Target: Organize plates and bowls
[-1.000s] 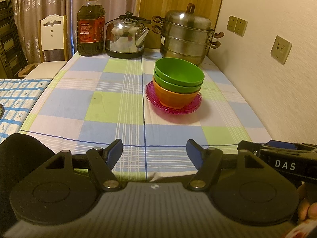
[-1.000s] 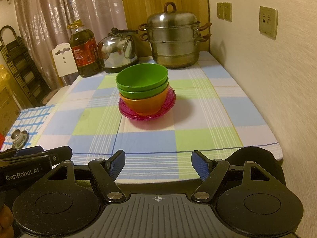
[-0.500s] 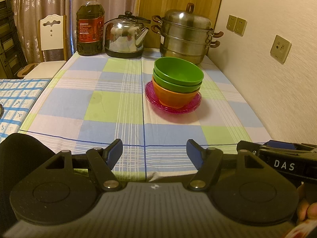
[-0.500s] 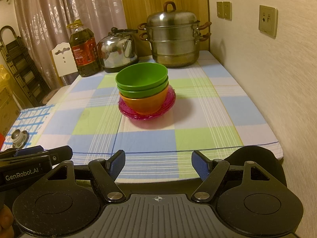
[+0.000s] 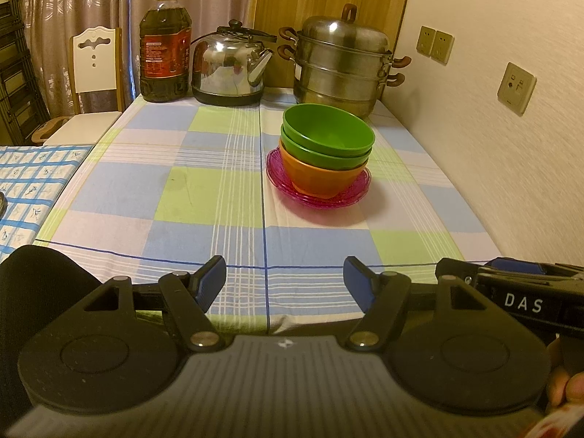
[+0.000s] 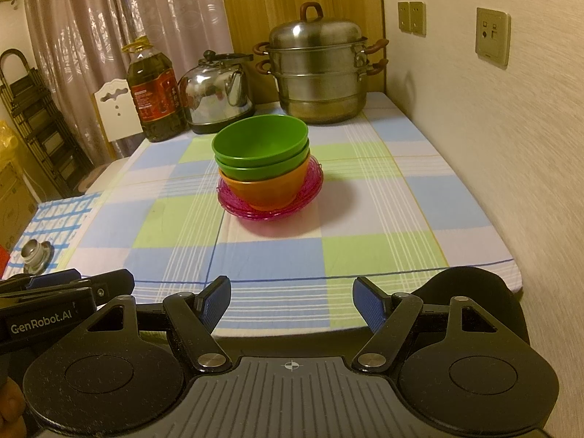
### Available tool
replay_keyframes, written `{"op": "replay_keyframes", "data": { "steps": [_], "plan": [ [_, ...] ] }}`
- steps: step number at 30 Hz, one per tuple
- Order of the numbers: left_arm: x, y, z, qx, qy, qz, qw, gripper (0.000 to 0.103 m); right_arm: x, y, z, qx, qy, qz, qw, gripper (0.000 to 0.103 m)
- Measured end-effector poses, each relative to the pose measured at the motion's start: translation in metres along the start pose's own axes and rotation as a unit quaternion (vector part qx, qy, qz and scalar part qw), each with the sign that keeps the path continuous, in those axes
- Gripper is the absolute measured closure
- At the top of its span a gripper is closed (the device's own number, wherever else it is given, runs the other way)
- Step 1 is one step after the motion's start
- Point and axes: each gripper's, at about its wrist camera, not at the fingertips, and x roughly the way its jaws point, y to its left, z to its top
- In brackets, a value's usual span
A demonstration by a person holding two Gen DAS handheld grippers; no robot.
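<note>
Two green bowls (image 5: pixel 328 137) (image 6: pixel 260 142) sit nested in an orange bowl (image 5: pixel 317 179) (image 6: pixel 266 191), which stands on stacked pink plates (image 5: pixel 350 195) (image 6: pixel 314 182) in the middle of the checked tablecloth. My left gripper (image 5: pixel 284 281) is open and empty at the table's near edge, well short of the stack. My right gripper (image 6: pixel 292 299) is also open and empty at the near edge. Each gripper shows at the side of the other's view.
An oil bottle (image 5: pixel 165 47), a steel kettle (image 5: pixel 230 69) and a stacked steamer pot (image 5: pixel 341 62) stand along the table's far edge. A wall (image 6: pixel 492 146) runs along the right. A white chair (image 5: pixel 95 73) and a second table with a blue checked cloth (image 5: pixel 29 179) are at the left.
Both views have crept very slightly; the bowls and plates have not moved and both grippers stay open.
</note>
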Motion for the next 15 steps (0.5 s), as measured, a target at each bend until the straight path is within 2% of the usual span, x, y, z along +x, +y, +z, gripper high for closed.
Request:
{"op": "replay_keyframes", "data": {
  "steps": [15],
  "plan": [
    [0.0013,-0.0001,-0.0019,0.001,0.002,-0.003,1.0000,0.034,0.0013,0.0007,-0.0015,0.003,0.001,-0.001,1.000,0.029]
  ]
}}
